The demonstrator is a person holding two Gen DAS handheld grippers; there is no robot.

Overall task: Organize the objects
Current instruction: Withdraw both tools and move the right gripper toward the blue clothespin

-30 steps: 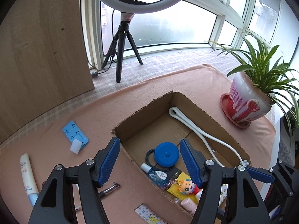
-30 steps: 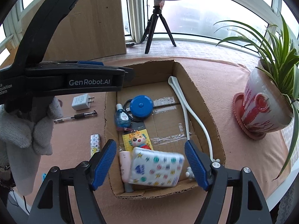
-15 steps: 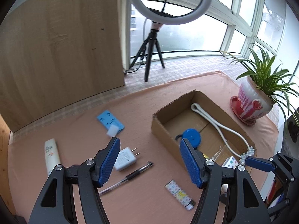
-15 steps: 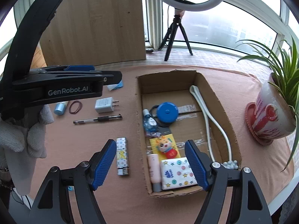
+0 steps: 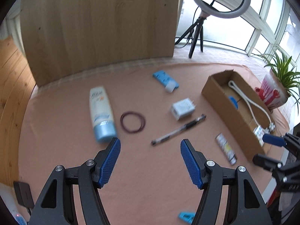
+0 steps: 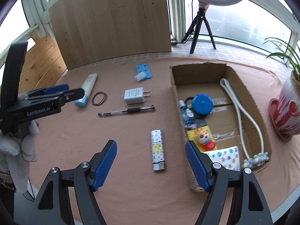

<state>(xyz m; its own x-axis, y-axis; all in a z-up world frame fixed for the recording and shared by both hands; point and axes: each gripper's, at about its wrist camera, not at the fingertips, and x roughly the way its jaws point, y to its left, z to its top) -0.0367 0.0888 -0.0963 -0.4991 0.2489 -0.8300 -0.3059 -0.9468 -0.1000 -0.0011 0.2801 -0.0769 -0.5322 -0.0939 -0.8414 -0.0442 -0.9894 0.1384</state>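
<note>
Both grippers hover open and empty over the pink-clothed table. My left gripper [image 5: 150,161] faces a lotion tube [image 5: 101,112], maroon rubber bands [image 5: 133,121], a white charger [image 5: 182,108] and a pen [image 5: 178,129]. My right gripper [image 6: 151,165] hangs just short of a patterned lighter [image 6: 158,150]; the pen [image 6: 126,111] and charger [image 6: 134,96] lie beyond it. The cardboard box [image 6: 198,66] to the right holds a blue tape measure [image 6: 202,103], a small bottle [image 6: 186,113], a toy keychain [image 6: 204,139], a tissue pack [image 6: 225,157] and a white cable [image 6: 241,116].
A blue phone stand [image 6: 142,73] lies at the back of the table. A potted plant [image 6: 286,116] stands right of the box. A wooden board [image 6: 112,22] and a ring light on a tripod [image 6: 200,24] rise behind the table. A gloved hand [image 6: 18,150] holds the left gripper [image 6: 71,92].
Both grippers have drawn back from above the box and swung left over the loose items. The tissue pack now lies in the box's near end.
</note>
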